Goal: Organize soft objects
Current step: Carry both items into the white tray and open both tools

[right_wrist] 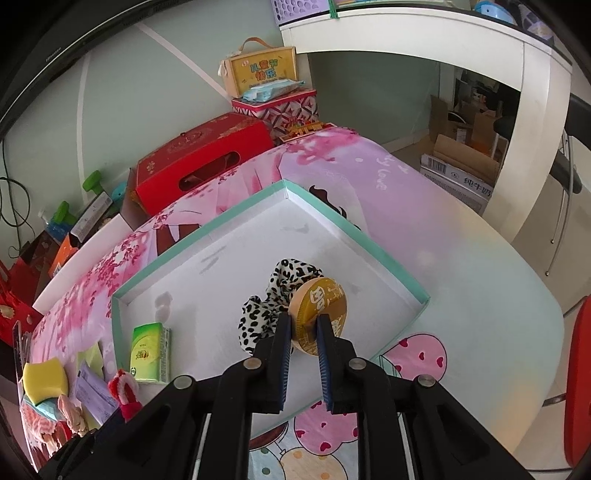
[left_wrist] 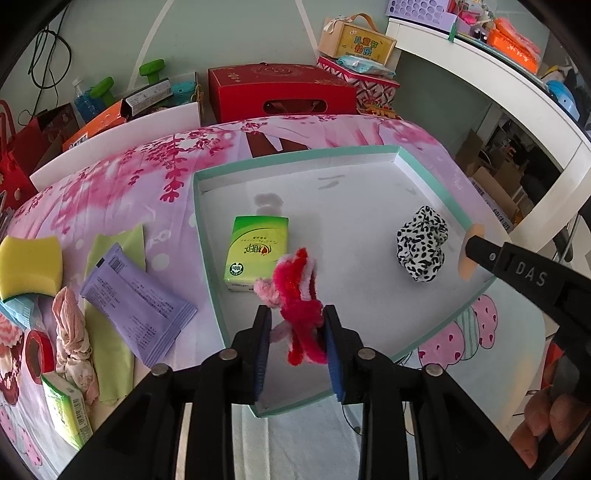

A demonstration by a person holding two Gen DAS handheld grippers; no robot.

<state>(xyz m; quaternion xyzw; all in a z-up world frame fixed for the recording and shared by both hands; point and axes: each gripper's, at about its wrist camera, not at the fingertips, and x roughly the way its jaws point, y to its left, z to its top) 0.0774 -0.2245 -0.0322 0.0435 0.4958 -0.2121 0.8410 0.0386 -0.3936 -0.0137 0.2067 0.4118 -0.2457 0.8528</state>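
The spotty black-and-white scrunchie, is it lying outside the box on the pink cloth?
No, the spotty scrunchie lies inside the teal-edged box, on its white floor near the right wall.

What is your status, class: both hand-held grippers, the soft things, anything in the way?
Left hand-held gripper clamps red-pink fuzzy toy over teal-rimmed white tray. Right hand-held gripper grips round tan puff. Nothing blocking.

wall (left_wrist: 110,33): pale green | desk (left_wrist: 480,62): white | daylight
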